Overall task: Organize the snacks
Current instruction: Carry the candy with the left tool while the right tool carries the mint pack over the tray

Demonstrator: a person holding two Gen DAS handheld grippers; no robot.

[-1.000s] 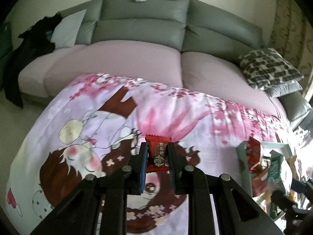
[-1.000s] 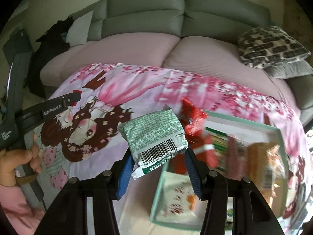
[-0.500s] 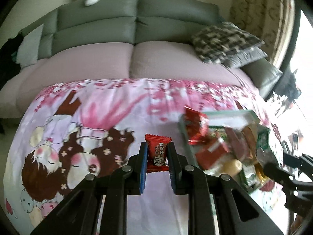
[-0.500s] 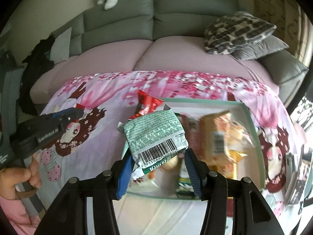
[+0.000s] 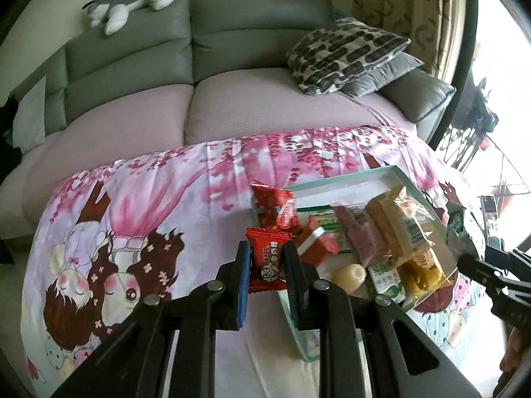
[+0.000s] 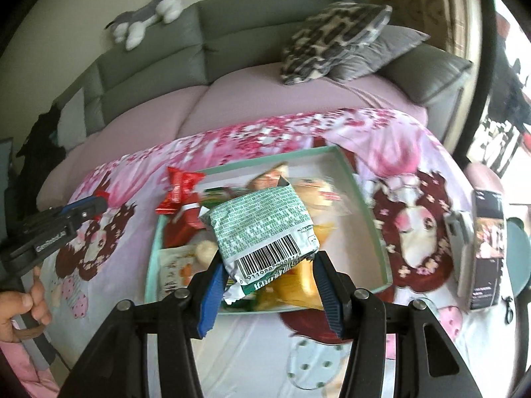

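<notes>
The right gripper (image 6: 265,285), its jaws closed on the green packet (image 6: 262,229), hung directly above the teal tray (image 6: 371,222), so its drop looked nearer. The left gripper (image 5: 267,265), jaws pinching the small red candy (image 5: 267,255) upright, sat just left of the tray's near corner.

I see the tray (image 6: 371,212) lying on the blanket (image 6: 259,132) that covers the tabletop, with the sofa (image 6: 265,26) behind it. My right tool (image 6: 267,285) holds a packet (image 6: 262,229) above the tray's near half; my left tool (image 5: 267,265) holds a candy (image 5: 268,258) just left of the tray. A stuffed toy (image 6: 149,20) lies atop the sofa back, and cushions (image 6: 335,39) sit at the sofa's right end.
</notes>
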